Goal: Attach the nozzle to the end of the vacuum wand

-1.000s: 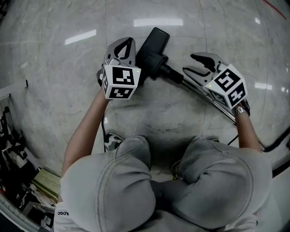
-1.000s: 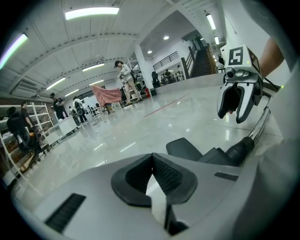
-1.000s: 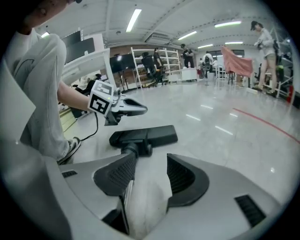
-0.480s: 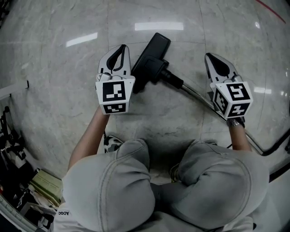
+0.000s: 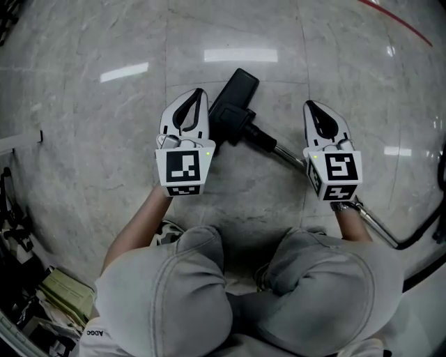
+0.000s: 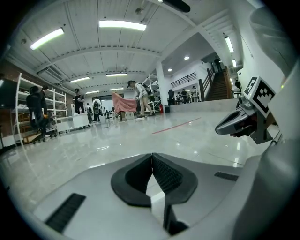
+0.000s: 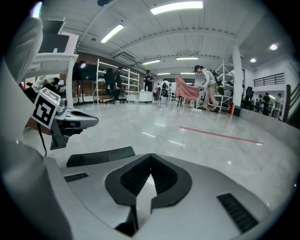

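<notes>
The black floor nozzle point(image 5: 233, 103) lies on the marble floor, joined to the metal wand point(image 5: 289, 158), which runs down to the right under my right hand. My left gripper point(image 5: 198, 95) hovers just left of the nozzle, jaws shut with nothing between them point(image 6: 152, 157). My right gripper point(image 5: 311, 107) hovers to the right of the nozzle and above the wand, also shut and empty point(image 7: 151, 157). Neither gripper touches the nozzle or the wand. In the right gripper view the nozzle point(image 7: 101, 156) shows as a dark slab low on the left.
A black hose point(image 5: 421, 222) curves off at the right edge. Cluttered boxes and gear point(image 5: 42, 293) sit at the lower left. The person's grey-clad knees point(image 5: 209, 279) fill the foreground. Shelves and people point(image 7: 206, 86) stand far across the hall. A red line point(image 5: 397, 15) crosses the floor.
The right gripper was open beside the wand a second ago; it has shut and lifted clear. Both grippers have risen and turned to point forward. Nozzle and wand lie joined on the floor.
</notes>
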Available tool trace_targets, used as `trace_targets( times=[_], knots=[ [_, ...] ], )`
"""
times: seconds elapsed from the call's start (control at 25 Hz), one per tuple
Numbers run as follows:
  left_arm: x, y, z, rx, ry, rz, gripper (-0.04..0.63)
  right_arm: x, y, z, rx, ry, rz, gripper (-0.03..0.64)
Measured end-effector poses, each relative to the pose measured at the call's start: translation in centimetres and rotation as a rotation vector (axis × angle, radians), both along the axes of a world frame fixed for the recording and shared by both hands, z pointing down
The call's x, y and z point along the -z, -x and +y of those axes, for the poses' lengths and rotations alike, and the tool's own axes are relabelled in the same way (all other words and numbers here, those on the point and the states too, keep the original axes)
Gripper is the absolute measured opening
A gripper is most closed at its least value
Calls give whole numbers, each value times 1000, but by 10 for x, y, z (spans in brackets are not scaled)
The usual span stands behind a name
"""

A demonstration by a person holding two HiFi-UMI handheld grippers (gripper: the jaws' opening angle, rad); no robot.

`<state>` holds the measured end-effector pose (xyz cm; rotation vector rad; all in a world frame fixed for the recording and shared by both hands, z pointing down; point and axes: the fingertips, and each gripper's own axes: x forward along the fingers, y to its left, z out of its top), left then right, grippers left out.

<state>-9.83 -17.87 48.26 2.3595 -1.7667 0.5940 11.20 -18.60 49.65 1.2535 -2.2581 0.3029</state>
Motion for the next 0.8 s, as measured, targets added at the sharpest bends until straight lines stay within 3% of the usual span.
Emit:
trace_targets(
  times=[0.36,0.8],
  knots=[
    [6,4,0,20,-21,3,11,14,-16,-7,-110,-82,-26,5],
    [4,4,3,19,-19,1,11,11,-11,-2,-92,-77,-19,3]
  ],
)
